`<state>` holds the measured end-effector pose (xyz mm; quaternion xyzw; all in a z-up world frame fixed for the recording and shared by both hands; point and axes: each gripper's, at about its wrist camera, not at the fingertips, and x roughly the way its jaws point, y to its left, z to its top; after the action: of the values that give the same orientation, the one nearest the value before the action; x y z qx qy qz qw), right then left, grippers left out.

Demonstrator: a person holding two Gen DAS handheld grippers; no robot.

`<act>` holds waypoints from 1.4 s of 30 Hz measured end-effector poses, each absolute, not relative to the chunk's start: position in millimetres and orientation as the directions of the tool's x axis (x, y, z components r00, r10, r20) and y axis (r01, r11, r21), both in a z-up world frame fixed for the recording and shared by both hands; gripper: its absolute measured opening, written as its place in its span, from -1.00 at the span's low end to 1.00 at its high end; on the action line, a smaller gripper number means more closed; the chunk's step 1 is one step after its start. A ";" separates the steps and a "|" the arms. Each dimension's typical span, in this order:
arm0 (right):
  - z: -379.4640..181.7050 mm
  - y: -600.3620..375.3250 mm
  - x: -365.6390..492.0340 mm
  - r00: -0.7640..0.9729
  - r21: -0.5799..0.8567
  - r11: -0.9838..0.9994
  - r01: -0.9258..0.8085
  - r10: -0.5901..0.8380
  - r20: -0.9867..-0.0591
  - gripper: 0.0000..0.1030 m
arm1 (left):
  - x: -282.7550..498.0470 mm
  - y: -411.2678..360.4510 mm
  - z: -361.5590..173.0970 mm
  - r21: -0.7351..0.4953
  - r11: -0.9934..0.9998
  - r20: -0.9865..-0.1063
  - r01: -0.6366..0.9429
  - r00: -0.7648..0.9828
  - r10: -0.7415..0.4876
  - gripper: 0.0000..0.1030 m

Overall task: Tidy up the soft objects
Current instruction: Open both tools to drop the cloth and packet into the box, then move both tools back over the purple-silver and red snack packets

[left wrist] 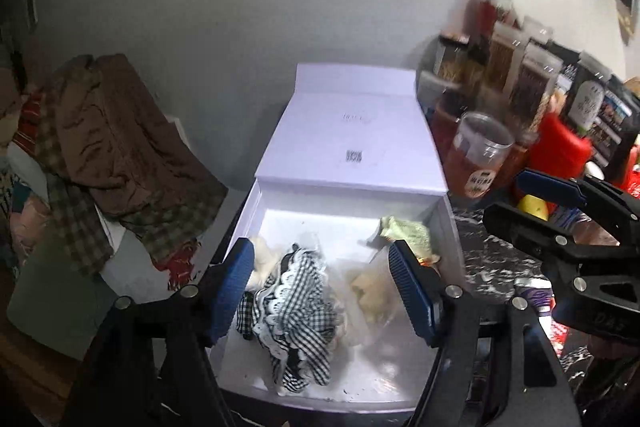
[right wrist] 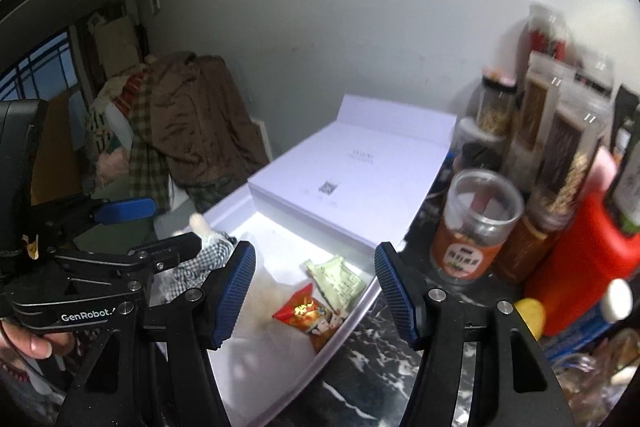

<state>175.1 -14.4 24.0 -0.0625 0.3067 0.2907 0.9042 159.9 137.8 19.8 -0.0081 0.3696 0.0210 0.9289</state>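
We see the black-and-white gingham cloth with white lace trim (left wrist: pixel 292 311) lying crumpled on the floor of the open white cardboard box (left wrist: pixel 240 227), toward its left side. Beside it, to the right, lies a clear plastic bag holding cream-coloured soft material (left wrist: pixel 372 295), and in the box's right part sit a pale green packet (right wrist: pixel 336 277) and a red printed snack packet (right wrist: pixel 310 315).

Our left gripper (left wrist: pixel 324 291) hangs above the cloth with its blue-padded fingers spread, nothing pinched between them. Our right gripper (right wrist: pixel 316 291) hovers over the box's right edge, fingers likewise spread and empty.

The box's hinged white lid (left wrist: pixel 352 147) lies open behind. A brown garment heap (left wrist: pixel 116 143) lies left; clear lidded jars (right wrist: pixel 476 227) stand right.
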 end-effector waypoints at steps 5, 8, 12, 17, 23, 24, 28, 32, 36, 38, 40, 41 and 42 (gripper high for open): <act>55.2 -24.6 149.9 0.687 0.040 0.826 -0.562 0.493 -0.534 0.21 | 139.9 129.6 45.0 -0.013 1.000 -0.642 -0.026 0.767 0.012 0.35; 71.0 -31.7 131.6 0.710 0.023 0.827 -0.561 0.495 -0.501 0.22 | 126.6 124.0 59.4 -0.022 1.000 -0.622 -0.007 0.783 -0.008 0.35; 89.9 -45.1 105.4 0.738 0.017 0.834 -0.552 0.498 -0.455 0.29 | 103.2 115.6 78.1 -0.014 1.000 -0.582 -0.001 0.813 -0.008 0.35; 101.8 -59.7 73.7 0.766 0.002 0.847 -0.532 0.482 -0.426 0.32 | 76.6 104.5 93.7 -0.001 1.000 -0.549 0.025 0.836 -0.022 0.35; 110.0 -79.5 36.7 0.797 -0.027 0.865 -0.501 0.449 -0.404 0.37 | 42.2 85.0 106.8 0.006 0.996 -0.507 0.089 0.859 -0.074 0.35; 111.0 -82.1 30.8 0.802 -0.032 0.868 -0.495 0.443 -0.401 0.39 | 38.4 82.0 107.7 0.005 0.995 -0.505 0.099 0.859 -0.083 0.35; 112.5 -96.2 5.8 0.819 -0.043 0.878 -0.476 0.425 -0.386 0.44 | 22.8 68.0 109.4 -0.003 0.990 -0.497 0.144 0.859 -0.126 0.35; 109.5 -111.1 -14.7 0.832 -0.043 0.889 -0.455 0.408 -0.376 0.47 | 12.1 55.0 105.7 -0.009 0.984 -0.500 0.178 0.851 -0.159 0.35; 101.6 -124.0 -26.0 0.837 -0.037 0.901 -0.432 0.385 -0.389 0.48 | 1.9 38.7 97.7 -0.006 0.974 -0.508 0.225 0.839 -0.197 0.35; 95.4 -130.6 -28.9 0.837 -0.036 0.908 -0.418 0.370 -0.403 0.48 | -5.2 31.5 94.1 -0.008 0.968 -0.499 0.249 0.838 -0.220 0.35; 89.4 -135.8 -31.1 0.839 -0.041 0.915 -0.402 0.350 -0.416 0.48 | -8.8 26.2 89.7 -0.006 0.968 -0.491 0.253 0.842 -0.223 0.35; 86.1 -138.4 -32.0 0.840 -0.044 0.919 -0.391 0.338 -0.424 0.48 | -10.2 23.3 87.3 -0.004 0.966 -0.492 0.259 0.840 -0.227 0.35; 83.8 -140.4 -33.3 0.841 -0.045 0.923 -0.383 0.328 -0.429 0.48 | -10.5 19.7 84.1 -0.004 0.964 -0.499 0.266 0.835 -0.233 0.35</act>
<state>-33.3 -140.4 83.8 -0.0646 0.2117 0.1858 0.9573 -10.5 19.7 84.1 0.0325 0.2560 -0.1303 0.9573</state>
